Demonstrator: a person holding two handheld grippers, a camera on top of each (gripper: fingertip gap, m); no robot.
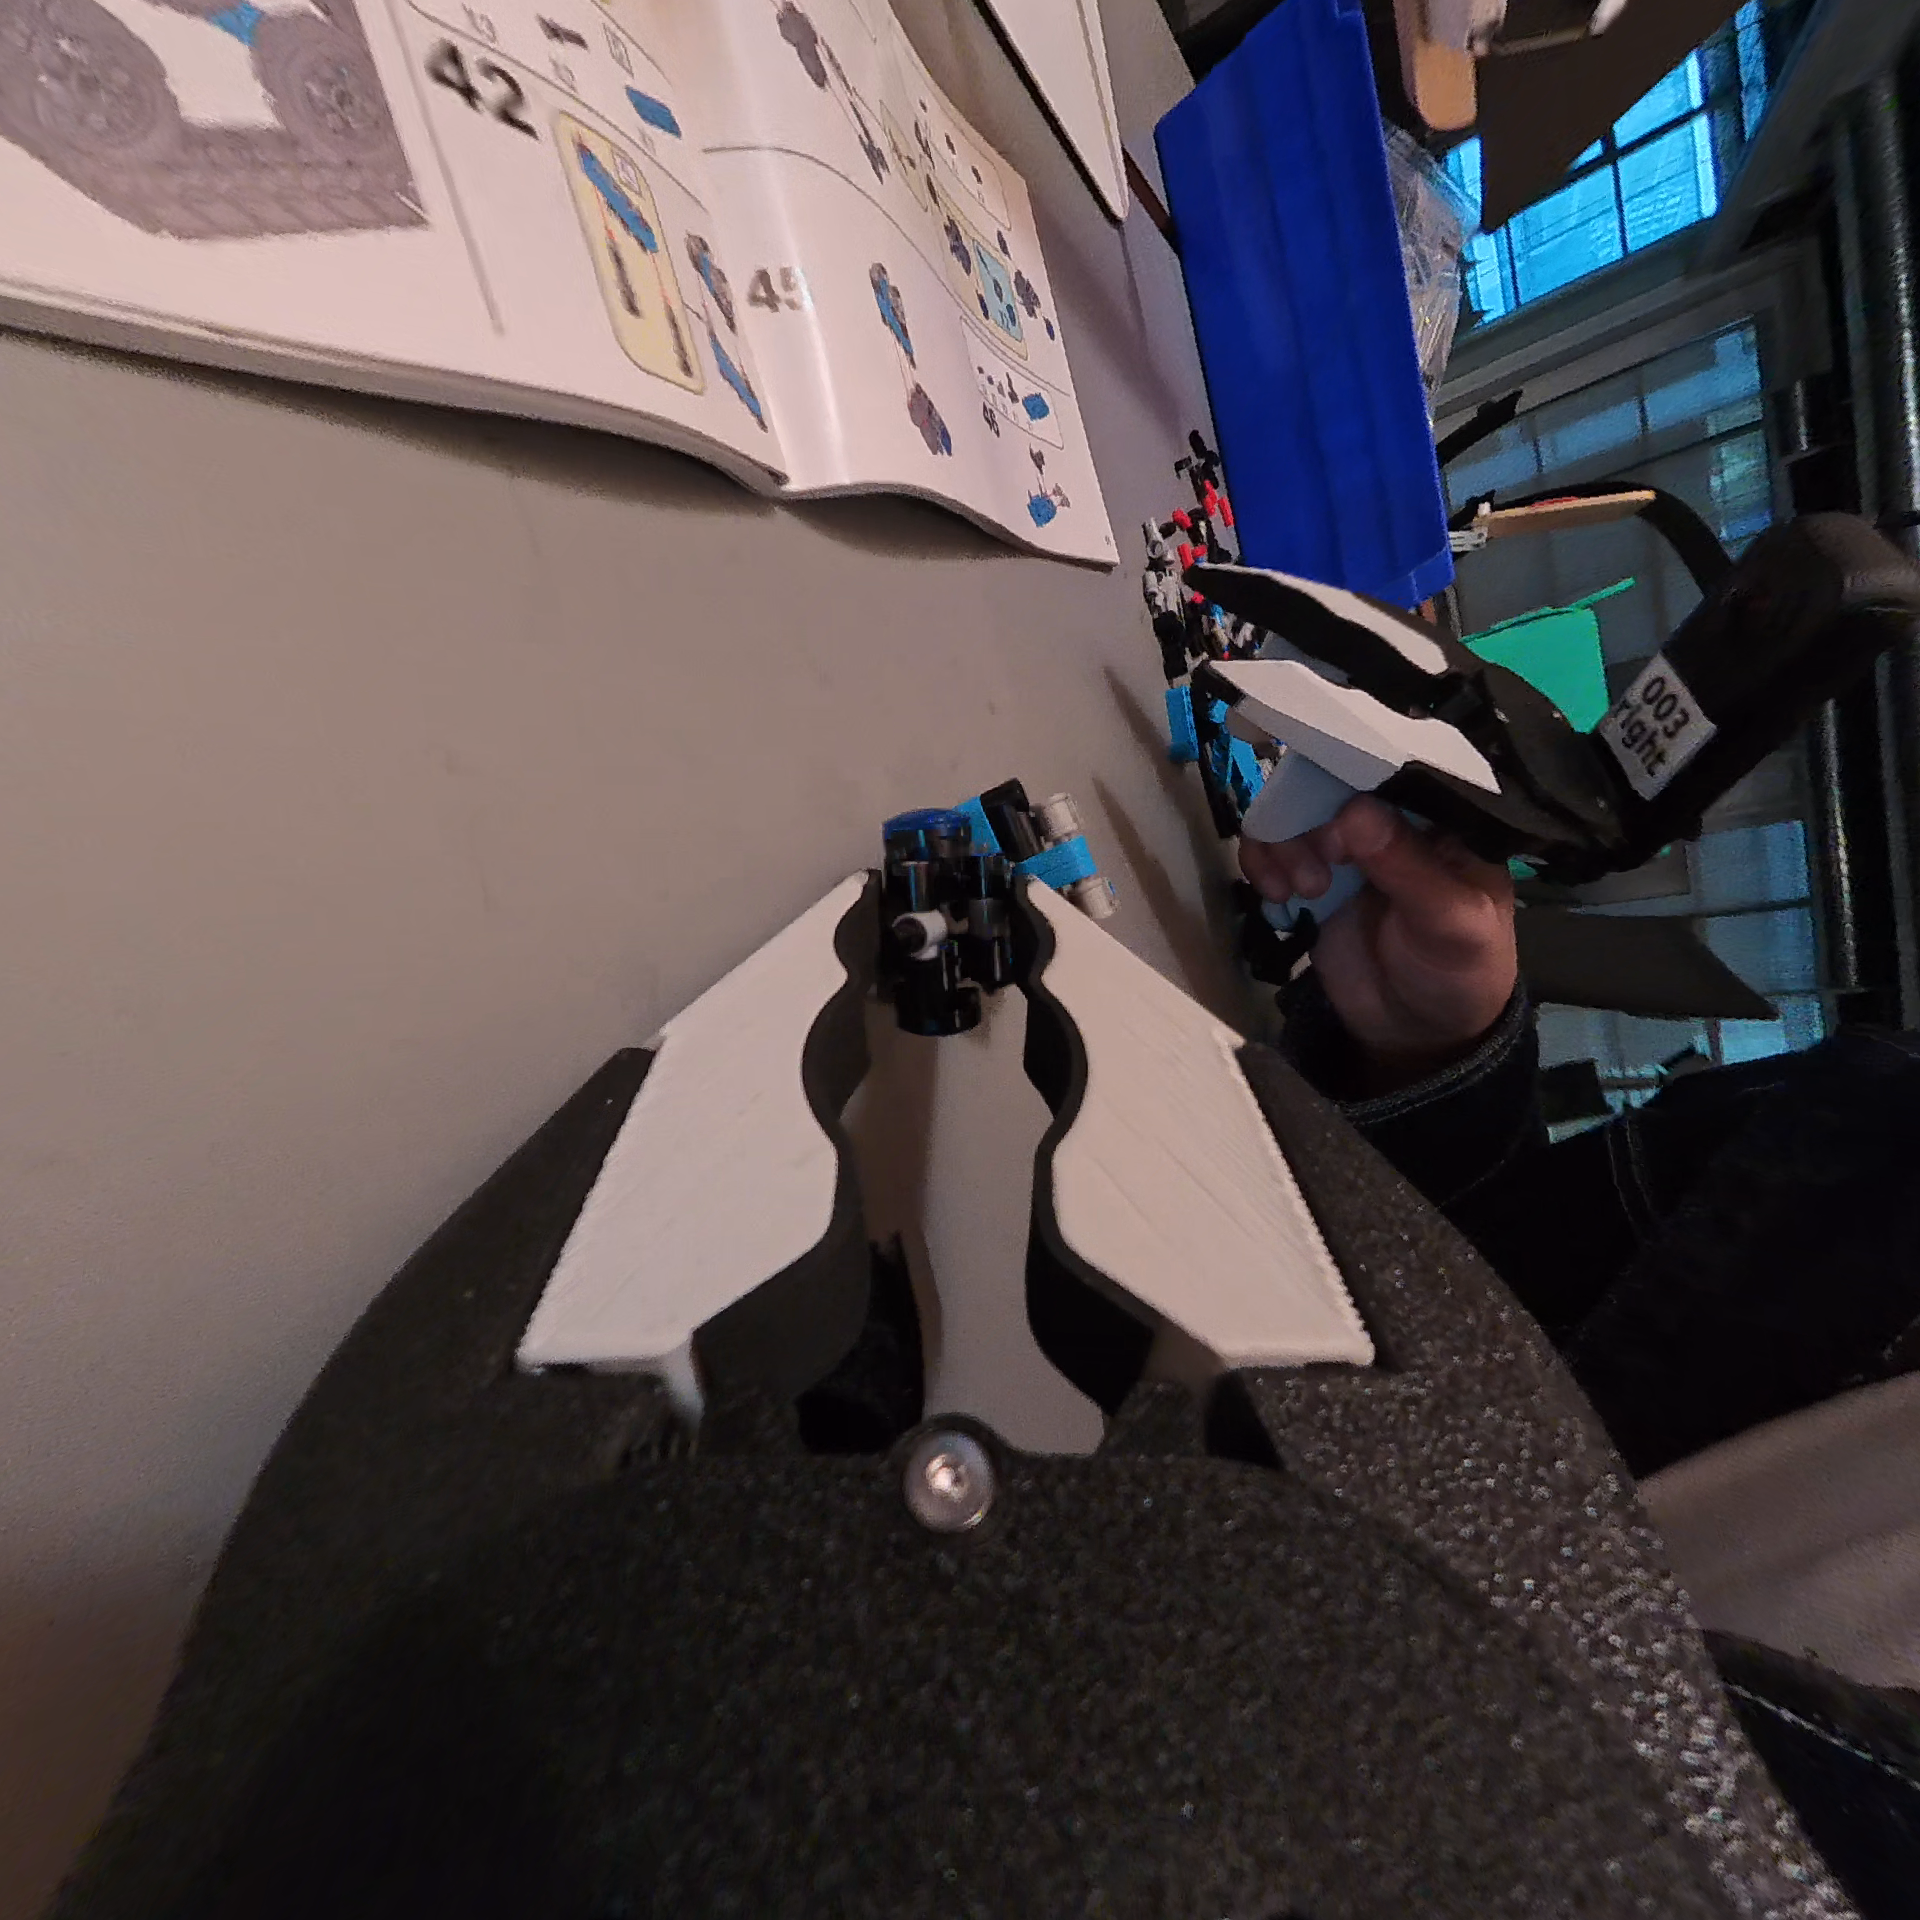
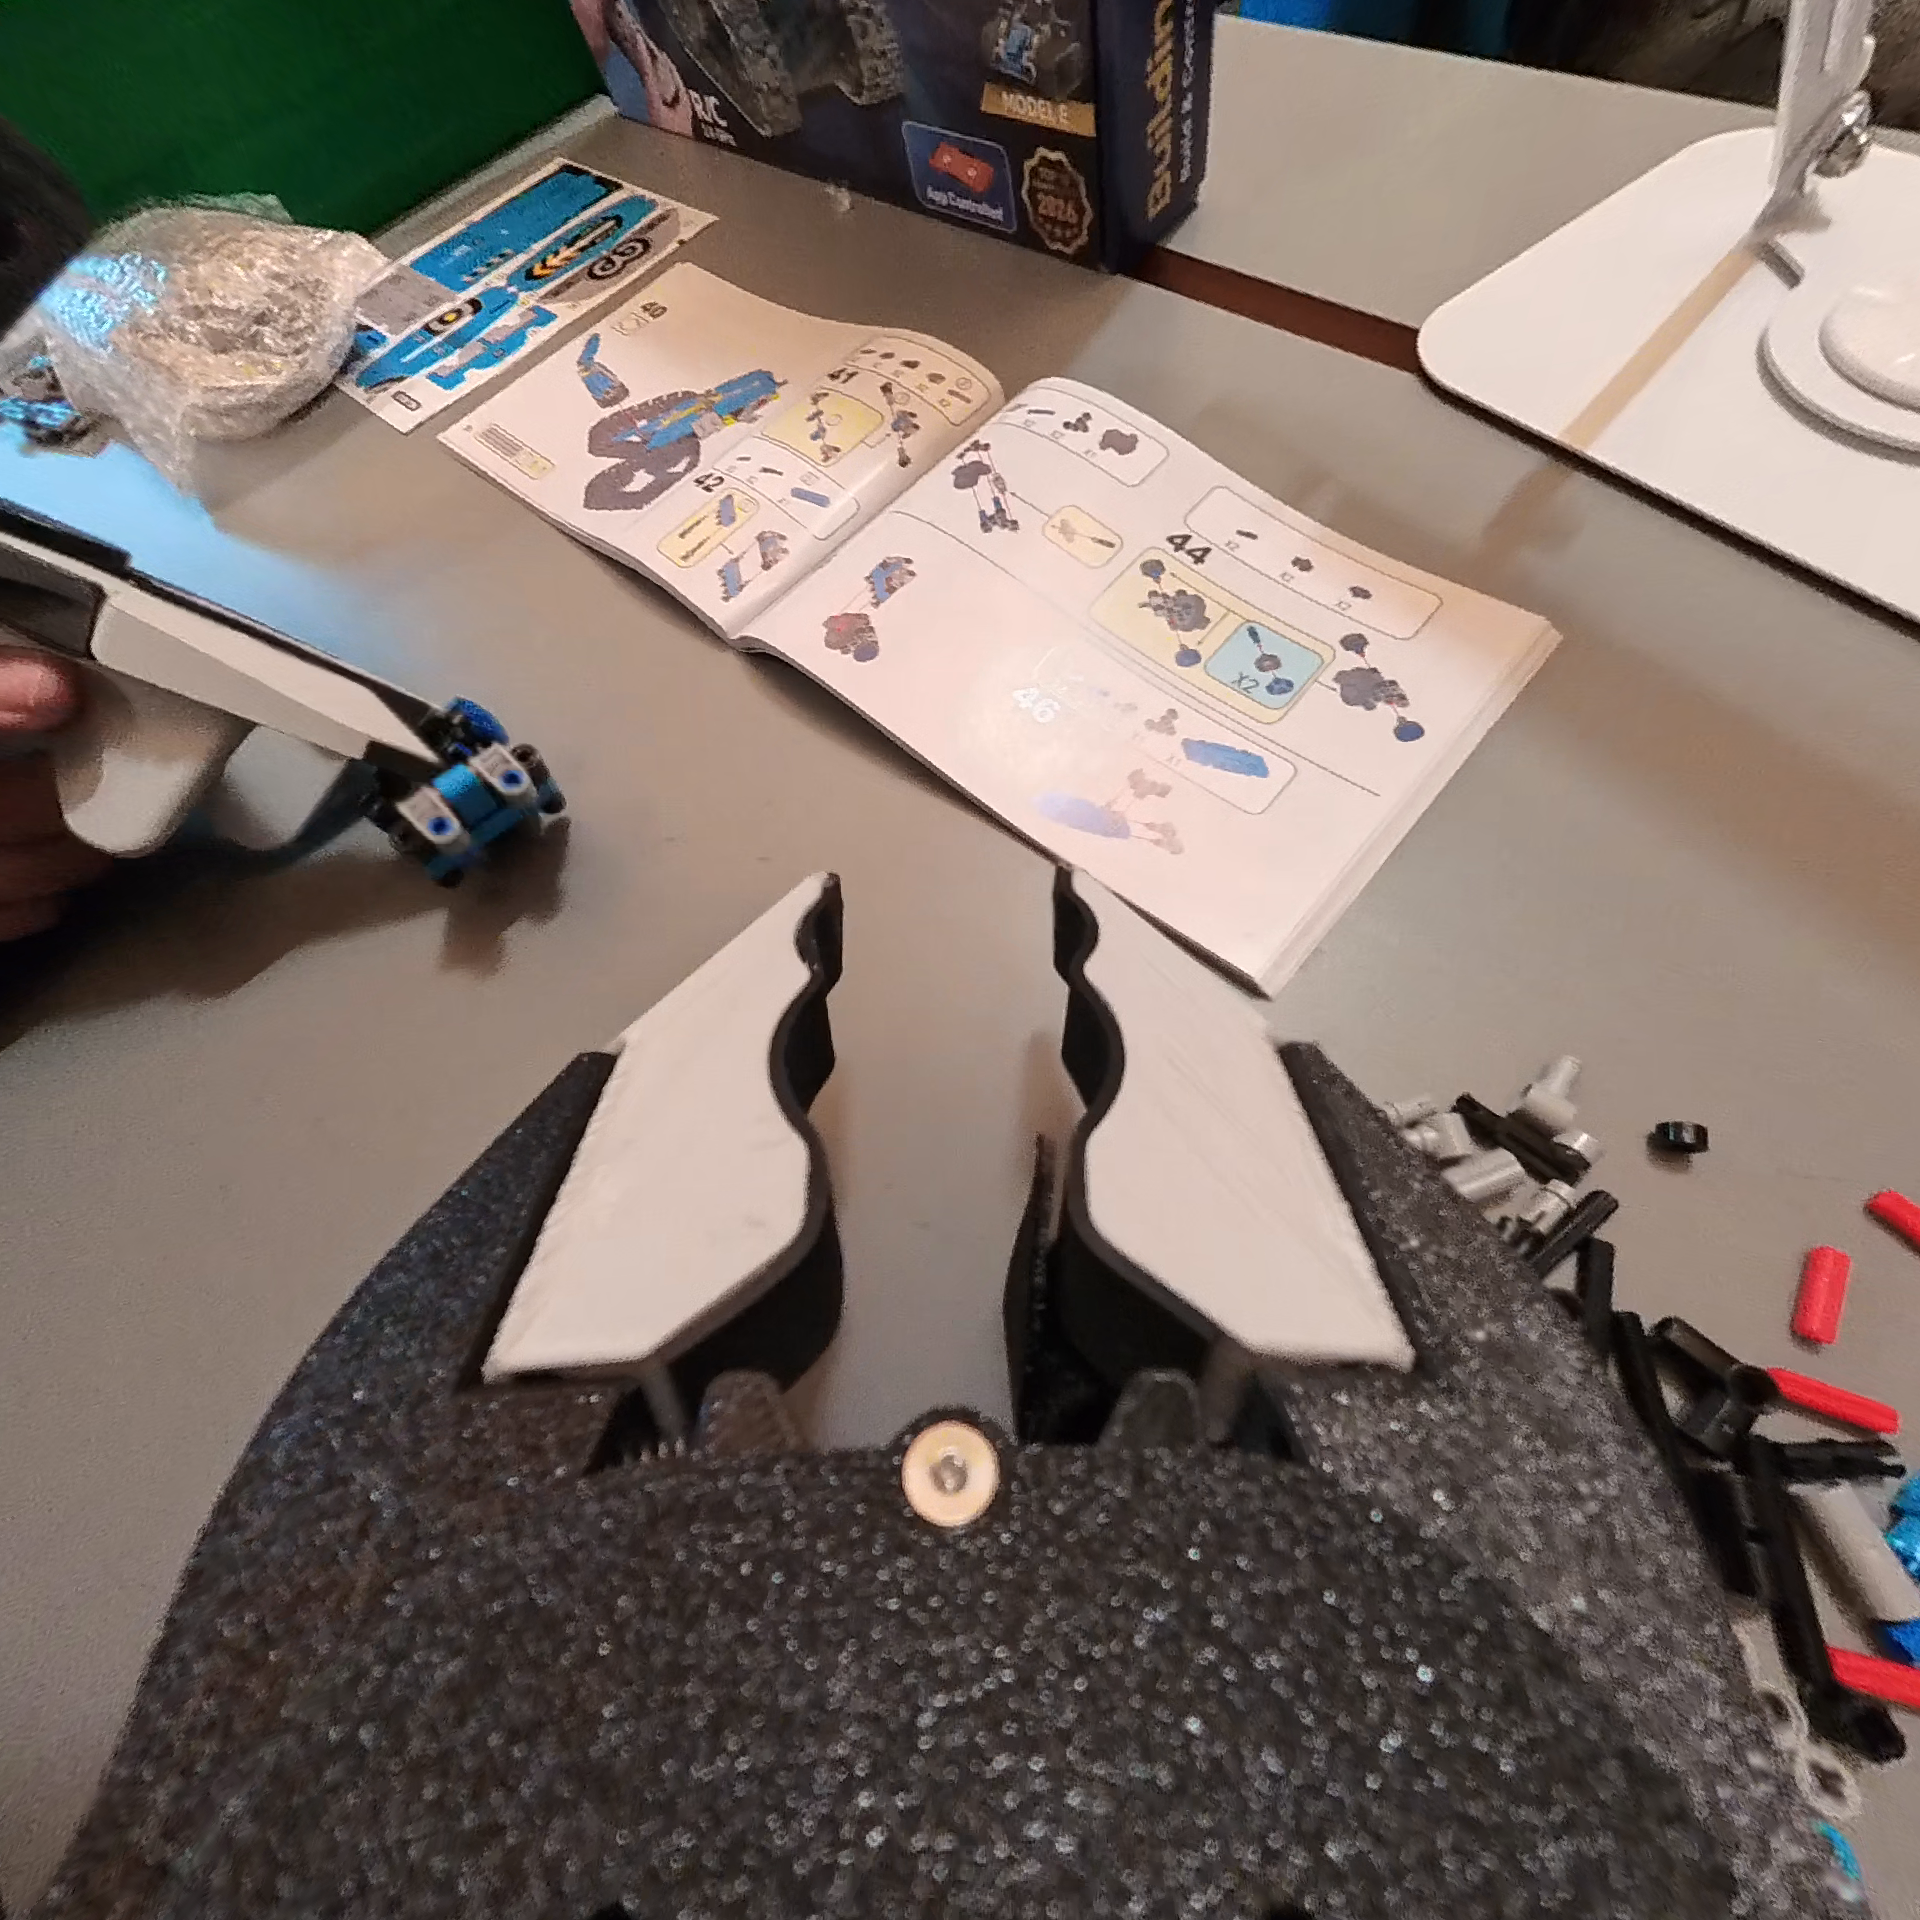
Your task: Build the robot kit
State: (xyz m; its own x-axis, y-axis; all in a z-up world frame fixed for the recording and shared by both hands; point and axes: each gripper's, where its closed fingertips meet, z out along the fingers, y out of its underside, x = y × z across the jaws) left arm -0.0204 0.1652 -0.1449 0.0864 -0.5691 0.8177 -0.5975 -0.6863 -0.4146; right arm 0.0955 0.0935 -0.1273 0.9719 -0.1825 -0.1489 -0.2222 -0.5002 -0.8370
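Left gripper (image 1: 940,894): jaws closed on a small blue-and-black brick assembly (image 1: 971,899), held just above the grey bench (image 1: 416,727). Right gripper (image 2: 945,894): jaws apart and empty, hovering over the bench between the open instruction booklet (image 2: 1039,623) and loose black, red and grey pieces (image 2: 1714,1351).

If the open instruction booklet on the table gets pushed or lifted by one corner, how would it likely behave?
The instruction booklet would probably flop: it looks like thin paper pages that already bow up at the spine. Pushed flat, it would likely slide on the smooth grey table rather than tip. Its stacked pages suggest some weight, yet loose sheets may fan.
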